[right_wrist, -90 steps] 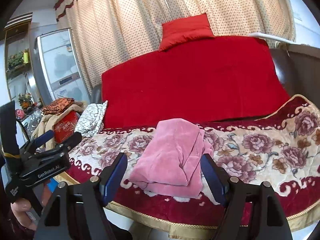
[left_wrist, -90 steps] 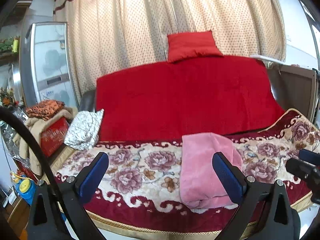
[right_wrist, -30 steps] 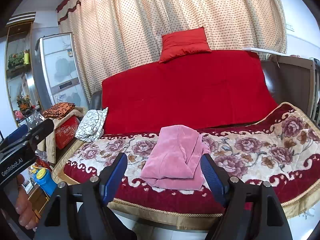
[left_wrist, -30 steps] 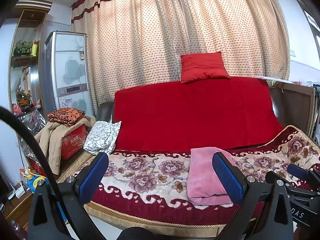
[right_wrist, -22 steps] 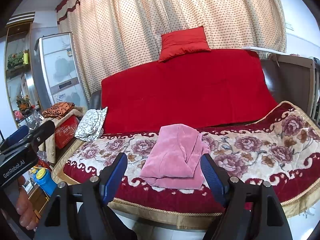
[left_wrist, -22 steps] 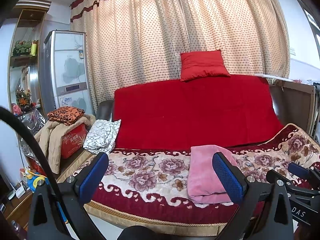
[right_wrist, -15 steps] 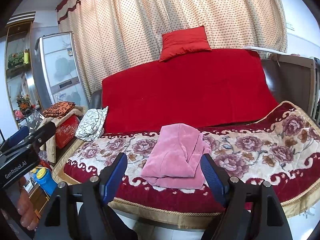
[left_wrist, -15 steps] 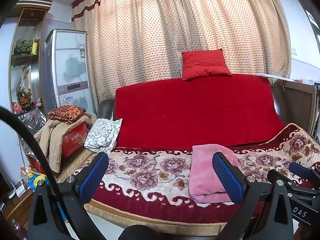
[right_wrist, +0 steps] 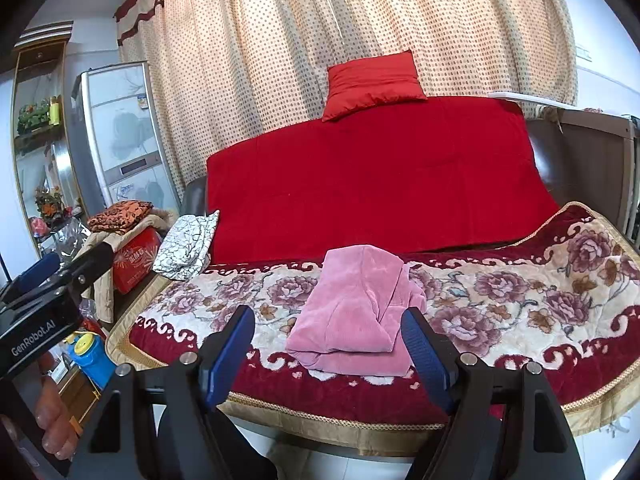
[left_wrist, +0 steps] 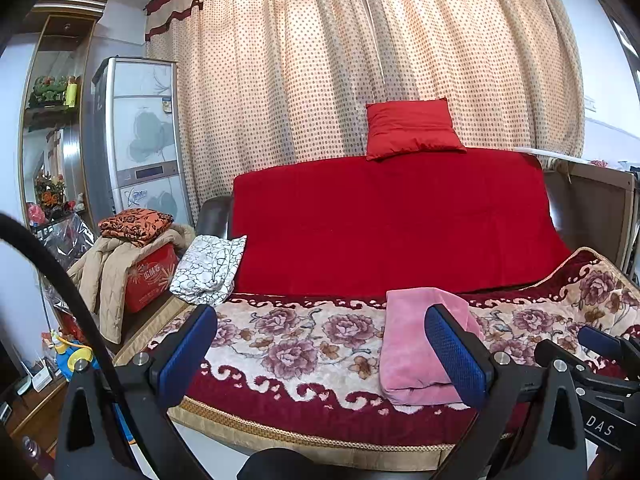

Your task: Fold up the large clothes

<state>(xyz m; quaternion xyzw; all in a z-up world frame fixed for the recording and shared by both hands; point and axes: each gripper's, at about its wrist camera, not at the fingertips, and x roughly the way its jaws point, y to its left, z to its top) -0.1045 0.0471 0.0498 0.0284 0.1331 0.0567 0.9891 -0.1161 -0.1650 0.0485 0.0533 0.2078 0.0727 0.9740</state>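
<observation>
Left wrist view: left gripper point(left_wrist: 320, 348) held back from the sofa, jaws spread wide, nothing between the blue pads. Folded pink garment point(left_wrist: 416, 344) lies on the floral blanket point(left_wrist: 304, 344) near its front edge, partly hidden behind the right-hand finger. Right gripper point(left_wrist: 592, 364) pokes in at the lower right edge, too little of it showing to read its jaws from here. Red cover point(left_wrist: 384, 224) drapes the sofa back, red cushion point(left_wrist: 412, 128) sits on top of it, dotted curtain point(left_wrist: 320, 60) behind. Patterned white cloth point(left_wrist: 208, 268) rests at the sofa's left end, beside a red box point(left_wrist: 150, 276) with a beige coat and an orange cloth piled on it.

Right wrist view: right gripper point(right_wrist: 330, 350) also clear of the sofa, jaws wide apart and empty. Pink garment point(right_wrist: 352, 312) sits framed between the two fingers but beyond them, untouched, on the blanket point(right_wrist: 520, 300) close to the front edge. Left gripper point(right_wrist: 44, 280) visible at far left with a hand point(right_wrist: 50, 412) wrapped on its handle.
</observation>
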